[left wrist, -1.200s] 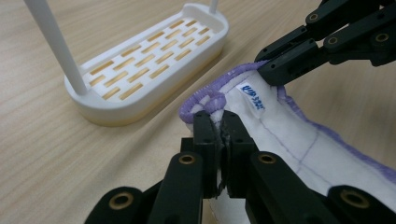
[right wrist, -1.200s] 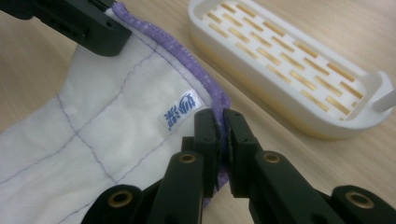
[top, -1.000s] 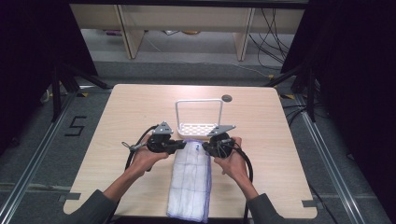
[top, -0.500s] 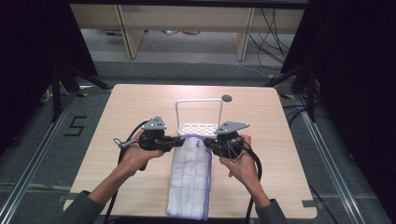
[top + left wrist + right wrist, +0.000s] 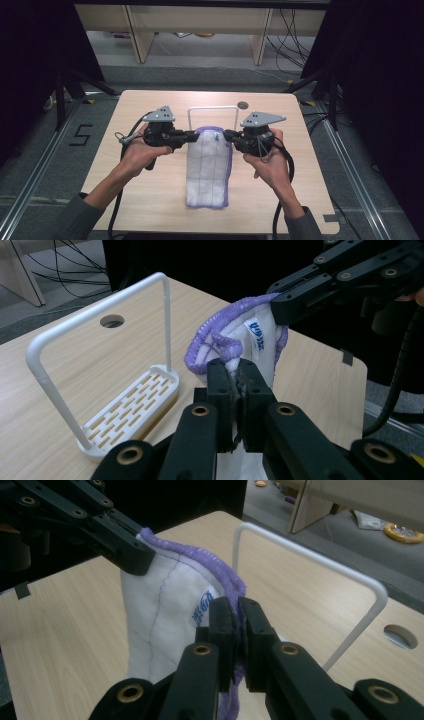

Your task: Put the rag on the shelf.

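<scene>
A white cloth with a purple hem (image 5: 208, 167) hangs lifted by its far edge, its near end trailing on the table (image 5: 300, 190). My left gripper (image 5: 192, 135) is shut on the cloth's far left corner (image 5: 227, 347). My right gripper (image 5: 227, 134) is shut on the far right corner (image 5: 220, 587). A blue label shows on the cloth (image 5: 202, 609) between the two grips. Just behind the cloth stands a white wire rack (image 5: 212, 108) with a slotted base (image 5: 130, 412) and a tall hoop (image 5: 320, 562).
A round hole (image 5: 243, 105) sits in the tabletop behind the rack. Shelving legs and cables lie on the floor beyond the far edge. The bare wood to the left and right of the cloth is free.
Both grippers have risen and moved toward the rack, lifting the cloth's far edge off the table. The cloth now hangs from the two corners with its near end dragged forward.
</scene>
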The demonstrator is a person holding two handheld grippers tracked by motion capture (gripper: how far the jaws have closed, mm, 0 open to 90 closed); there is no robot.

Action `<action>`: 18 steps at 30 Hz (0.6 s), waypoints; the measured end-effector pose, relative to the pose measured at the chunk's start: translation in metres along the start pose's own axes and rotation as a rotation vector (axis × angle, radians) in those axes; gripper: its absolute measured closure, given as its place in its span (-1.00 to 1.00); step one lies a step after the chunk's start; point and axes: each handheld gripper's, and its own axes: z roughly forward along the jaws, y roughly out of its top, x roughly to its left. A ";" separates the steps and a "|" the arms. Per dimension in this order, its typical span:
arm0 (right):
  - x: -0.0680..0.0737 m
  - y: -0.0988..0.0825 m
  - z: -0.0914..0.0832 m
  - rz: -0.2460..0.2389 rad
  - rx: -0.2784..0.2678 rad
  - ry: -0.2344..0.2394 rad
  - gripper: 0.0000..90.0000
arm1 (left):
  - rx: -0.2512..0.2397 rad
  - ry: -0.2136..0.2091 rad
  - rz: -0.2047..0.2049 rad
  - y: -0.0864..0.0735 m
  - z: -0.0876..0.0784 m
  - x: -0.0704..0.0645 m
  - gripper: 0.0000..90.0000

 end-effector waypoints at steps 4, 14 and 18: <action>-0.006 0.017 -0.005 0.001 0.003 -0.002 0.91 | -0.005 0.003 0.001 0.015 -0.001 0.004 0.90; -0.022 0.056 -0.018 -0.027 -0.046 -0.037 0.91 | -0.044 0.016 0.008 0.054 -0.013 0.011 0.90; -0.029 0.072 -0.020 -0.037 -0.051 -0.047 0.91 | -0.050 0.047 0.011 0.068 -0.014 0.018 0.90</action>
